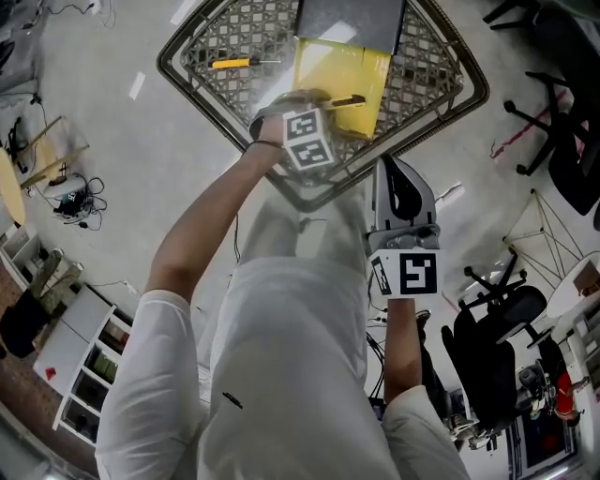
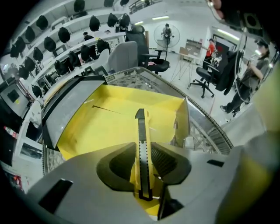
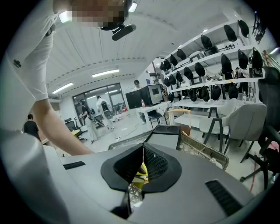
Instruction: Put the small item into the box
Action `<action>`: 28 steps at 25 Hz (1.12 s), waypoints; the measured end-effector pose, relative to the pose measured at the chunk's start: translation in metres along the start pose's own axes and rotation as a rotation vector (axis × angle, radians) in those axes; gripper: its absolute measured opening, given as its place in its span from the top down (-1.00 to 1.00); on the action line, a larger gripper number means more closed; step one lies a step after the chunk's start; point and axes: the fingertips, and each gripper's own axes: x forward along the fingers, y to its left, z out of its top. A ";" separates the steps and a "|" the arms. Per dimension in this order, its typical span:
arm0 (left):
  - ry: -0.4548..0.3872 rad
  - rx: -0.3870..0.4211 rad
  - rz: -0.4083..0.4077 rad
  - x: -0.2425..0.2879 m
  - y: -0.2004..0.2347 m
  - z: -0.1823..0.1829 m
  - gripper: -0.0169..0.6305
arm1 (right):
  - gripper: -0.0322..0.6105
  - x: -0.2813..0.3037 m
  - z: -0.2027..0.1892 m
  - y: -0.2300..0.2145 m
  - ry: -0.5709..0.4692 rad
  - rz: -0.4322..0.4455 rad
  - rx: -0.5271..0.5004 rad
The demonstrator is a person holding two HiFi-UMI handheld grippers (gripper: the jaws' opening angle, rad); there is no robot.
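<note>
Knife (image 2: 142, 127) clamped in left gripper (image 2: 144, 167), over open yellow box (image 2: 105, 127)

Open lab-office: swivel chairs (image 1: 497, 352), white desks (image 3: 210, 105), monitor (image 3: 140, 96), cables (image 1: 75, 202) on floor (image 1: 122, 141).

Two grippers are in view: the left gripper (image 2: 144, 168) and the right gripper (image 3: 141, 166). Each carries one marker cube, making two: the left cube (image 1: 307, 139) and the right cube (image 1: 406, 274). There is one desk (image 1: 431, 84), with a lattice top. On it is one yellow box (image 2: 109, 122), with one grey lid (image 1: 352, 23) at its far end. There are two small yellow tools: one utility knife (image 2: 142, 144) between the left gripper's jaws, and one yellow-handled tool (image 1: 232, 63) lying on the desk beside the box. On the floor to the right there are at least two black office chairs (image 1: 497, 323); an exact count cannot be made. One white shelf unit (image 1: 84, 366) stands at lower left.
</note>
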 end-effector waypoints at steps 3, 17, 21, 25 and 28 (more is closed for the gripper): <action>0.006 -0.005 0.013 0.001 0.000 0.000 0.60 | 0.90 -0.001 0.001 0.001 -0.001 0.003 -0.002; -0.077 -0.108 0.069 -0.033 0.018 0.011 0.86 | 0.90 -0.010 0.018 0.003 -0.020 0.001 -0.025; -0.121 -0.175 0.097 -0.053 0.025 0.016 0.91 | 0.90 -0.010 0.029 0.005 -0.030 0.000 -0.041; -0.132 -0.288 0.103 -0.082 0.029 0.018 0.94 | 0.90 -0.012 0.043 0.013 -0.041 0.009 -0.066; -0.172 -0.365 0.136 -0.111 0.033 0.023 0.94 | 0.90 -0.016 0.056 0.018 -0.052 0.016 -0.084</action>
